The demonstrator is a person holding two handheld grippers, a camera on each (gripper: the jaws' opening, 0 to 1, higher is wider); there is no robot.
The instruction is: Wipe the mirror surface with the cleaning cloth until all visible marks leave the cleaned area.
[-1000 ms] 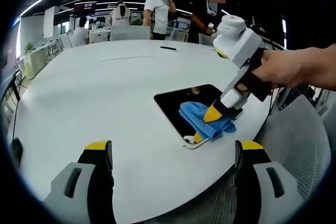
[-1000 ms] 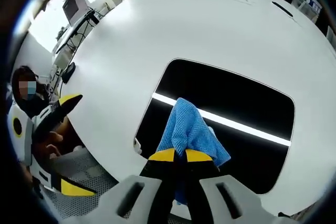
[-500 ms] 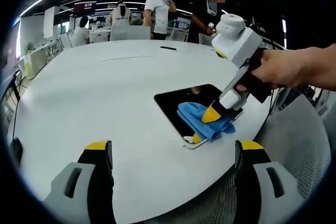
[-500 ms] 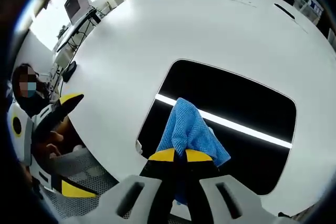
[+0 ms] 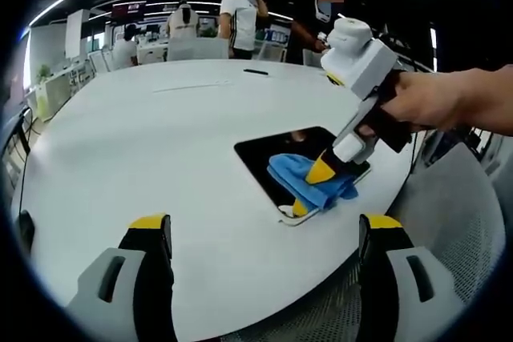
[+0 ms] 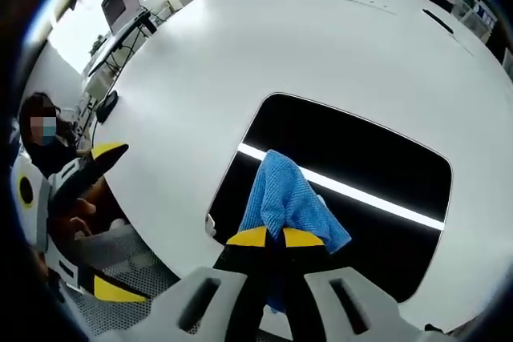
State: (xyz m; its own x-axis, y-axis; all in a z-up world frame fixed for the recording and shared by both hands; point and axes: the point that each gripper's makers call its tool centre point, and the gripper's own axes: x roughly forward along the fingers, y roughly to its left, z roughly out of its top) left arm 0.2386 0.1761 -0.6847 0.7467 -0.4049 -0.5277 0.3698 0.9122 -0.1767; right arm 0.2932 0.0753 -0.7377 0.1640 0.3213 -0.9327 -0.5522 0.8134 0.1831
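Observation:
A dark rectangular mirror (image 6: 377, 166) (image 5: 268, 159) lies flat on the white round table (image 6: 240, 46) near its edge. My right gripper (image 6: 268, 238) (image 5: 314, 175) is shut on a blue cleaning cloth (image 6: 282, 198) (image 5: 304, 186) and presses it onto the mirror's near part. A bright light streak reflects across the glass. My left gripper (image 5: 264, 234) stands open above the table's near edge, left of the mirror, with nothing between its fingers. In the right gripper view the left gripper (image 6: 76, 222) hangs off the table's left side.
Several people stand at the far side of the table (image 5: 160, 134), near desks and screens. A dark flat object (image 5: 256, 73) lies on the far tabletop. A grey mesh chair (image 5: 457, 230) sits by the table edge at the right.
The right gripper and cloth slid slightly left along the mirror. The left gripper has not moved.

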